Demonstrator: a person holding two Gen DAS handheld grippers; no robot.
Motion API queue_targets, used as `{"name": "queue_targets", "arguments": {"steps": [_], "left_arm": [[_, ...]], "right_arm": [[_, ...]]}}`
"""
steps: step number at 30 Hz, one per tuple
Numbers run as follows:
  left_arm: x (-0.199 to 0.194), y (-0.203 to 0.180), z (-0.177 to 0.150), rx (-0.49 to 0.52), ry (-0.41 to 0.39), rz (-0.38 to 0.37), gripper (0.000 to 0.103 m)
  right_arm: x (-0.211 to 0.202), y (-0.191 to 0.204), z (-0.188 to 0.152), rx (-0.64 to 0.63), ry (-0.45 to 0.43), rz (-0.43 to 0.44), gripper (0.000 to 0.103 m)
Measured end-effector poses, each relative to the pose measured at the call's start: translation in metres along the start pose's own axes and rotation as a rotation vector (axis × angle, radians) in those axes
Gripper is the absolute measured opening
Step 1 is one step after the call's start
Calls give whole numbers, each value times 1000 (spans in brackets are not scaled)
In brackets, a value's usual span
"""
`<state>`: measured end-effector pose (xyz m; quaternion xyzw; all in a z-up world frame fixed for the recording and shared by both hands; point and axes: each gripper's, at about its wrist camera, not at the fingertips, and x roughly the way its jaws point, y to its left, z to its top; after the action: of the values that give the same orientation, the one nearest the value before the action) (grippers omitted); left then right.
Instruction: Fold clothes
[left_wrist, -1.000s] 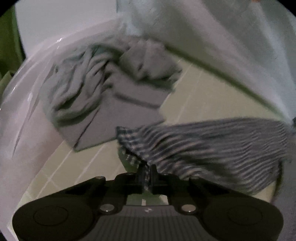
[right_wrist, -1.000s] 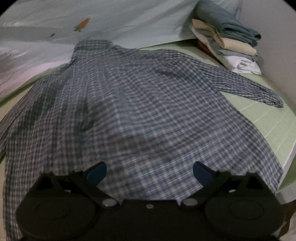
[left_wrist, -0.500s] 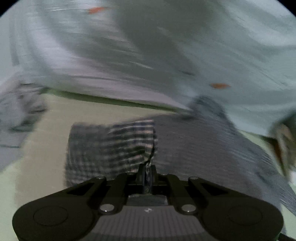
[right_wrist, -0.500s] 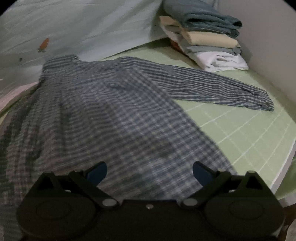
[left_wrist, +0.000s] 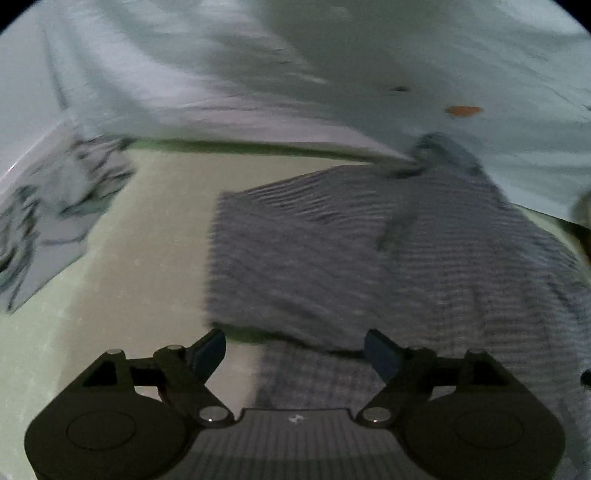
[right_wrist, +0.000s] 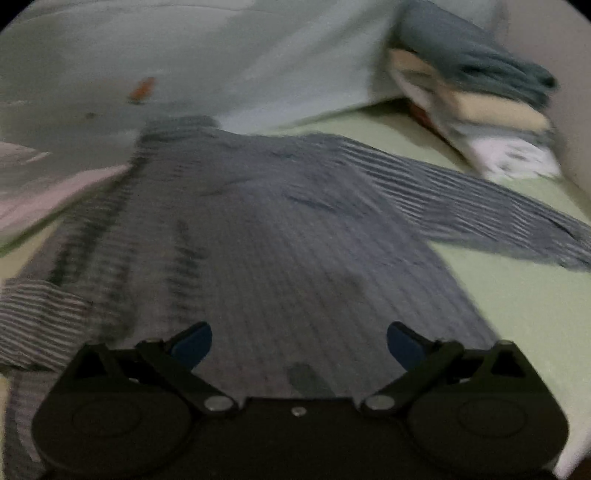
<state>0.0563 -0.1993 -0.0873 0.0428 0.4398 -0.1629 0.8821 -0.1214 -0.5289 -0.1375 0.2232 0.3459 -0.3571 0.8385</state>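
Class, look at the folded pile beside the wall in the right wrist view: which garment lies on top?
The grey-blue garment tops the folded pile; the cream one lies directly beneath it, with the white one lower still.

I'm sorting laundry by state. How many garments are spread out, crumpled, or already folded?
Spread out: 1, the plaid shirt
Crumpled: 1, the grey garment
Folded: about 4, in the stack; blur hides exact layers
Total: about 6

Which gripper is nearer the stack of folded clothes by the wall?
Right. The right gripper faces the stack of folded clothes across the plaid shirt; the left gripper sees none.
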Motion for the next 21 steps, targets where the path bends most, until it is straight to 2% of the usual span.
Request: {"name": "queue_targets", "arguments": {"steps": [3, 5, 11, 14, 16, 18, 21], "left_arm": [[6, 31, 1, -35, 7, 29, 88], [16, 50, 5, -57, 32, 56, 88], [41, 81, 10, -56, 76, 38, 92], [54, 92, 15, -60, 95, 23, 93], [63, 99, 18, -62, 109, 14, 93], [71, 104, 21, -63, 120, 0, 93], [79, 107, 26, -77, 137, -39, 93]], "right_arm": [[6, 39, 9, -31, -38, 74, 103], [12, 73, 14, -46, -34, 112, 103], [26, 165, 12, -102, -19, 111, 103], [36, 191, 4, -121, 26, 154, 102], [43, 207, -2, -134, 57, 184, 94], [52, 218, -9, -146, 95, 187, 89], [68, 222, -17, -137, 160, 141, 89]]}}
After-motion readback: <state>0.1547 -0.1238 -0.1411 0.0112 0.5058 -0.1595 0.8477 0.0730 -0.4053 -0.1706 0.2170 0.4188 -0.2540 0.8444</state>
